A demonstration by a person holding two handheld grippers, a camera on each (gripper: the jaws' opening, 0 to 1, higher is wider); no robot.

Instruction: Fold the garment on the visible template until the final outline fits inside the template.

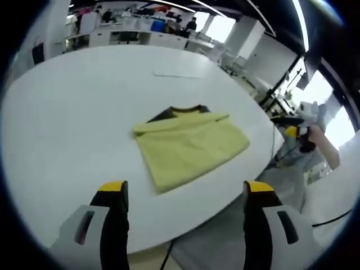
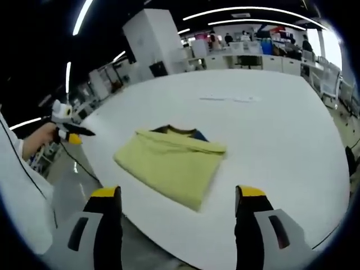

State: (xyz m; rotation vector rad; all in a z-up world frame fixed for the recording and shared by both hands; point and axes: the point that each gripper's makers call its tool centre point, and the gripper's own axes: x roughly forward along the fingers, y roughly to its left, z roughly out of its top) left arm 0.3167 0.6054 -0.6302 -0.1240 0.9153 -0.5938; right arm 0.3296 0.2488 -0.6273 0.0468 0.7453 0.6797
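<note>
Left gripper view: yellow garment (image 1: 188,146) lies folded into compact rectangle mid-table (image 1: 67,112), dark collar at far edge. Template outline not discernible. Left gripper (image 1: 185,194) and right gripper (image 2: 179,197) jaws wide apart, empty, hovering near table edge. Folding looks essentially done.

The folded pale-yellow cloth garment (image 1: 188,147) hides most of its own dark collar (image 1: 183,111), of which only a narrow band peeks out at the far edge; in the right gripper view the same collar (image 2: 179,131) is a thin dark strip with a bluish patch too small to make out. No template outline can be told on the white round table (image 1: 84,101); a faint thin mark (image 1: 175,75) far across it is too small to identify. The person's forearm (image 1: 329,149) is cut off by the left gripper view's edge. The distant desks and people are blurred.
</note>
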